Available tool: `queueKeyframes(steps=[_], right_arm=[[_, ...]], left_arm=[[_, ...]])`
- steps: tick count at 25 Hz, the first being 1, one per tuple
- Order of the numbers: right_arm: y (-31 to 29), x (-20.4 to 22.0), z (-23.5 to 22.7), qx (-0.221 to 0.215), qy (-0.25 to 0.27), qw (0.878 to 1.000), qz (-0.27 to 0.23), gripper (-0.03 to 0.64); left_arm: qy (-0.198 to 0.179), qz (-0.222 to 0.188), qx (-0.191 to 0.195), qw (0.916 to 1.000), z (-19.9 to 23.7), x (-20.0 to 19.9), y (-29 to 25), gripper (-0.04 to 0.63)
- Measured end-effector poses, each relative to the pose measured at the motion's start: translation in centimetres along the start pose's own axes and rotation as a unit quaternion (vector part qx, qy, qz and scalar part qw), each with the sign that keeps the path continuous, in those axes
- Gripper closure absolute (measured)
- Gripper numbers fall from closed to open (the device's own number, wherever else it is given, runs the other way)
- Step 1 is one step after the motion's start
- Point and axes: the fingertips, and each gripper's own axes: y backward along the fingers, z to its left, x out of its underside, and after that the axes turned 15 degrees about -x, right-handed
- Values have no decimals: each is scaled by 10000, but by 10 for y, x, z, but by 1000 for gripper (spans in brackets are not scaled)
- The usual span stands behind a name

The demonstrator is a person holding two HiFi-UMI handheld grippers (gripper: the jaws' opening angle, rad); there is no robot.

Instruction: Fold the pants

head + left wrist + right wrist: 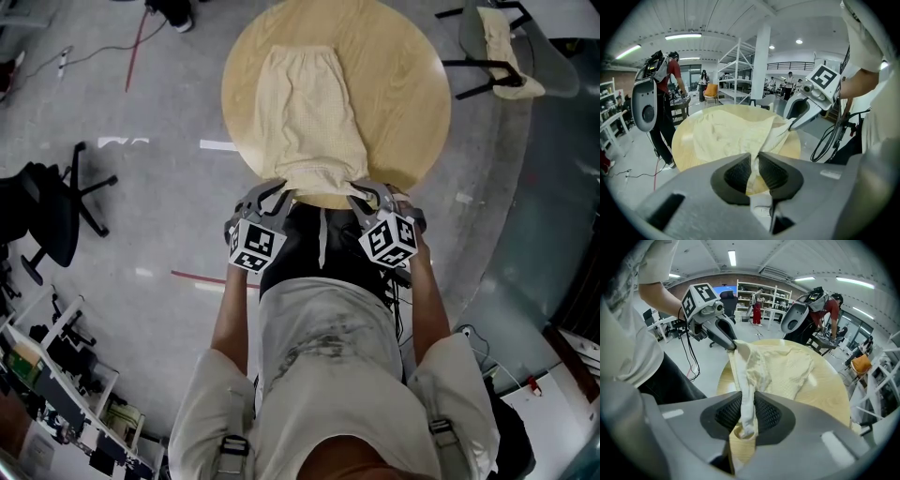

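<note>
Pale yellow pants (pixel 305 112) lie flat on a round wooden table (pixel 412 84), with the near edge lifted off the tabletop at the table's near rim. My left gripper (pixel 281 194) is shut on that edge's left corner, my right gripper (pixel 362 197) on its right corner. In the left gripper view the fabric (pixel 731 133) runs thin between the pads (pixel 738 172), and the right gripper (pixel 791 123) pinches the far corner. In the right gripper view a thick folded band of the pants (pixel 787 364) is clamped between the pads (pixel 766 412); the left gripper (pixel 734 346) holds the other corner.
A black office chair (pixel 52 211) stands on the floor to the left. At the upper right, another chair (pixel 506 47) has a cloth draped over it. A person with a backpack rig (pixel 661 89) stands beyond the table, near desks and shelving. My own body is close against the table's near edge.
</note>
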Motion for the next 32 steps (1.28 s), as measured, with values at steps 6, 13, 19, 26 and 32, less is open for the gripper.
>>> queueKeyframes(steps=[6, 13, 19, 26, 32], right_arm=[[24, -20, -2, 104, 65, 9999, -99, 541], [37, -34, -16, 98, 118, 9998, -132, 540], [43, -39, -40, 41, 170, 9997, -195, 540], [43, -53, -75, -68, 190, 9995, -250, 540], [41, -60, -102, -137, 176, 9994, -245, 538]], left_arm=[[-23, -184, -36, 9998, 6, -23, 18, 534], [1, -254, -73, 9997, 16, -41, 20, 534], [51, -274, -116, 9995, 27, -59, 9, 534], [130, -251, -189, 9994, 55, -83, -7, 532], [222, -231, -209, 9993, 73, -99, -26, 532]])
